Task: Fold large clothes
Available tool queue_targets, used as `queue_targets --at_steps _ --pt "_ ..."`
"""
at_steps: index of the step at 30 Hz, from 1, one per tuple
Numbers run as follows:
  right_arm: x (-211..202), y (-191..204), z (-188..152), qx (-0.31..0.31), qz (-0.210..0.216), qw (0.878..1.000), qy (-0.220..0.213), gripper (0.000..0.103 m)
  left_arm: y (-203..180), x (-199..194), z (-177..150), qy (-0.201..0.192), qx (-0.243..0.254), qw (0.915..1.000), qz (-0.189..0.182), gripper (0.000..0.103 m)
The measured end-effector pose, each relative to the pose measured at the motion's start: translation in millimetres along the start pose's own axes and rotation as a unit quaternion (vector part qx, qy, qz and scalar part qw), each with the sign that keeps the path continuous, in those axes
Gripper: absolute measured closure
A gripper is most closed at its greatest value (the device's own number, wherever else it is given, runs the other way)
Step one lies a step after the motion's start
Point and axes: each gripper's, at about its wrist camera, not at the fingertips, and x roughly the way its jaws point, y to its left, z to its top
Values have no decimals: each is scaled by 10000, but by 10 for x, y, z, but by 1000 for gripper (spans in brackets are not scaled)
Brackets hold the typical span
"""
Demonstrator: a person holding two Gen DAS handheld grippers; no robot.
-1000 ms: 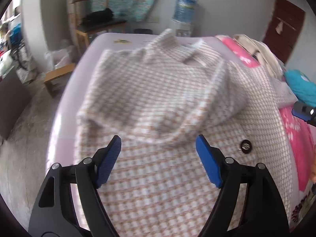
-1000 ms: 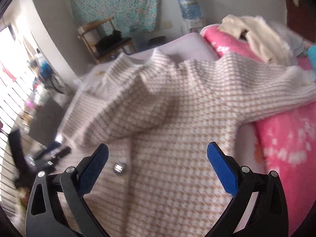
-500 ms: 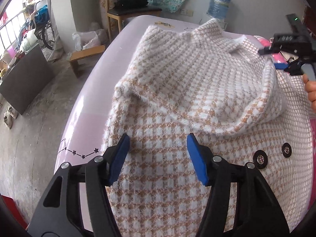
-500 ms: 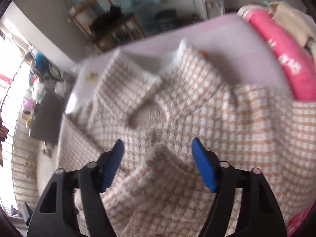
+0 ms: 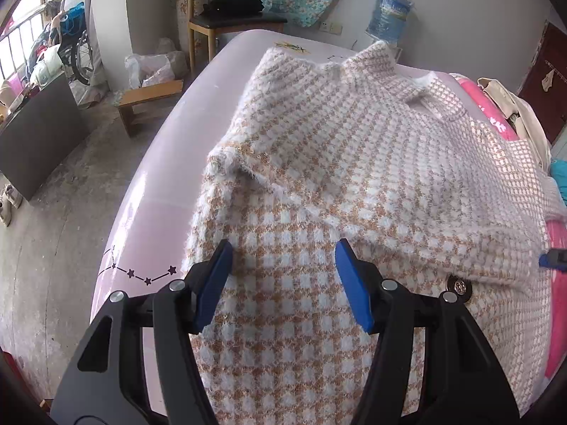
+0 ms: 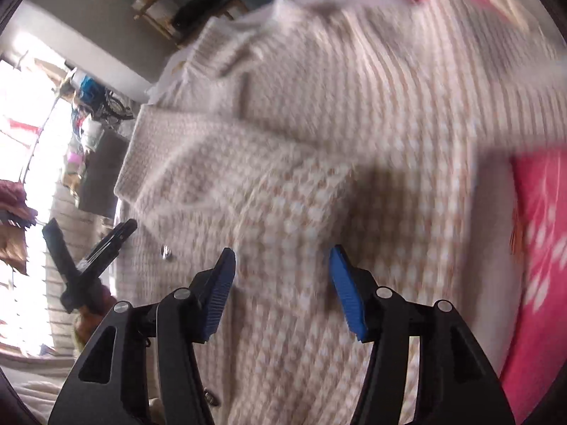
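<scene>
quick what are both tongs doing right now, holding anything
left tongs: open over the checked coat, jaws just narrowed, holding nothing
right tongs: open over the coat, jaws just narrowed, holding nothing

no legible text, labels or numbers anywhere

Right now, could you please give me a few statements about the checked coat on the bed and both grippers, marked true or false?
1. The fuzzy white-and-tan checked coat lies spread on the pale lilac bed sheet. True.
2. The left gripper is clamped on a fold of cloth. False: its blue pads stand apart above the coat, nothing pinched between them.
3. A dark round button shows on the coat's front. True.
4. The coat is plain black. False: it is white and tan check.
5. The right gripper holds a sleeve lifted in the air. False: its jaws are open over the coat.
</scene>
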Motion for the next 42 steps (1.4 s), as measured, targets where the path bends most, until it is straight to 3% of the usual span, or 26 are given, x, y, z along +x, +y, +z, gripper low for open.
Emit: queue_targets --at_steps 4,9,12,14,17,20,22,24,26,29,31,33,36,38,42 --pt "-70 -257 47 741 765 9938 -321 37 17 -3 4 -16 -79 10000 -10 46" --pt "251 -299 232 882 618 9941 -133 37 22 -2 8 -56 -142 9999 15 46" --pt "318 -217 287 682 417 9967 -154 63 40 -7 29 -95 -157 9998 109 50" --pt "337 -99 346 491 258 9983 -188 86 81 -4 51 -108 -232 9995 162 55" --pt "263 168 586 11 -37 9992 -388 93 126 12 75 -111 -335 9992 210 61" --pt "37 457 954 -469 -46 9954 -833 93 107 25 89 -92 -302 9990 321 67" --pt "-136 670 1181 -897 -130 9881 -1241 93 96 26 95 -80 -274 9989 363 69" --pt "-315 924 1321 -1541 -503 9700 -1813 93 114 22 99 -68 -306 9989 356 73" --pt "-285 973 1403 -1787 -709 9622 -1928 93 139 13 102 -52 -338 9989 317 73" --pt "45 662 1532 -1536 -807 9754 -1360 93 155 -19 131 -68 -326 9990 284 73" --pt "380 430 1639 -1351 -1260 9780 -969 89 148 -28 167 -100 -264 9991 318 73" --pt "439 153 1639 -1085 -1238 9835 -756 86 141 -21 199 -123 -217 9990 382 73" --pt "275 47 1627 -795 -1041 9860 -1032 71 152 1 221 -111 -190 9982 560 73" --pt "135 20 1577 -757 -974 9843 -1262 54 183 6 221 -85 -227 9978 624 73" --pt "169 -8 1444 -793 -690 9882 -1112 52 339 101 227 108 -458 9961 744 73"
